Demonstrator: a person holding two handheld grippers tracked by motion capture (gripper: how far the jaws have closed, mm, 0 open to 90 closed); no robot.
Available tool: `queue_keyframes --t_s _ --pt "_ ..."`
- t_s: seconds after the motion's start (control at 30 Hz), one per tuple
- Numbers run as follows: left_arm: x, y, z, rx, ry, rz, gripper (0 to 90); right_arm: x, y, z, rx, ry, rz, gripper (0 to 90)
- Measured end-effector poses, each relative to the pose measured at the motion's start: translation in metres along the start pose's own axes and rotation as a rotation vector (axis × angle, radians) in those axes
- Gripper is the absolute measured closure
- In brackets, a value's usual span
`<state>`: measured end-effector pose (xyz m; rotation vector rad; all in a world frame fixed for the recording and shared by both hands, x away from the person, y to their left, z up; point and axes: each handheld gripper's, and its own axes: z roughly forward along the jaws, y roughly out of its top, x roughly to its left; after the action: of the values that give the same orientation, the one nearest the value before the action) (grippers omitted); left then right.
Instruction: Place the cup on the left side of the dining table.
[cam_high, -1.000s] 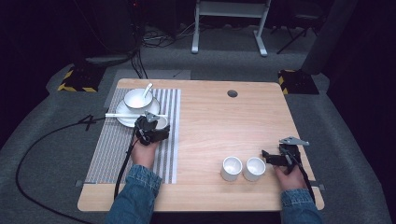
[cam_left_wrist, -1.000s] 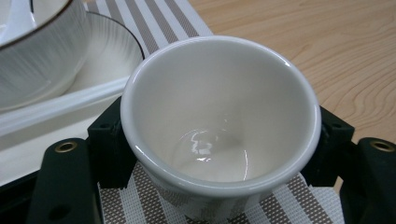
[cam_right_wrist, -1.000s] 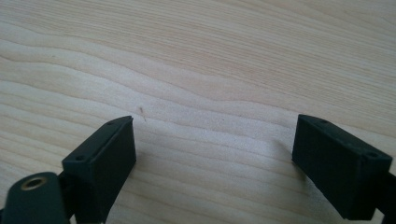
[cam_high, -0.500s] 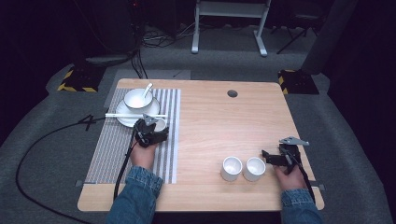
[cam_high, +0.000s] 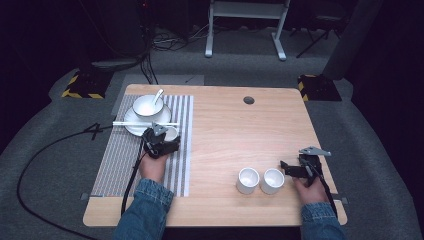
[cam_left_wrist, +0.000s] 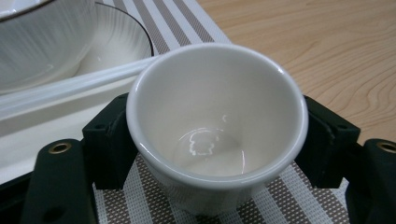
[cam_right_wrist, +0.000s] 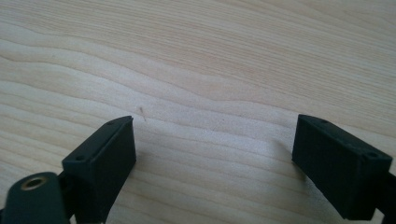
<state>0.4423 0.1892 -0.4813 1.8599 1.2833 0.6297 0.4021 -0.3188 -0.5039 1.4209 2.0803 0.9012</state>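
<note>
In the left gripper view, a small white cup (cam_left_wrist: 217, 126) is clamped between the two black jaws of the left gripper (cam_left_wrist: 217, 140), one pad pressed to each side of its wall; the cup is upright and empty. It is held over the striped placemat (cam_left_wrist: 299, 200), just beside the white plate (cam_high: 136, 126) on which a bowl (cam_high: 147, 105) with a spoon (cam_high: 158, 95) stands and across which a pair of white chopsticks (cam_high: 142, 123) is laid. Whether the cup rests on the mat or is held slightly above it cannot be told.

The jaws of the right gripper (cam_right_wrist: 215, 163) are spread wide apart over bare wooden table (cam_right_wrist: 210, 56), with nothing between them. In the high view, two more white cups (cam_high: 260, 180) are seen standing side by side just to its left.

Judged from this layout, one cup is being brought to the place setting, and two remain to be handled.
</note>
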Motion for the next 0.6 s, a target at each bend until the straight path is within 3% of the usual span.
queue_keyframes --t_s 0.23,0.6 --pt "-0.003 0.01 -0.017 -0.044 -0.008 -0.006 20.9 0.0 0.0 0.0 0.0 0.0 0.0 13.3" --pt "-0.003 0.01 -0.047 -0.044 0.0 0.006 23.7 0.0 0.0 0.0 0.0 0.0 0.0 13.3"
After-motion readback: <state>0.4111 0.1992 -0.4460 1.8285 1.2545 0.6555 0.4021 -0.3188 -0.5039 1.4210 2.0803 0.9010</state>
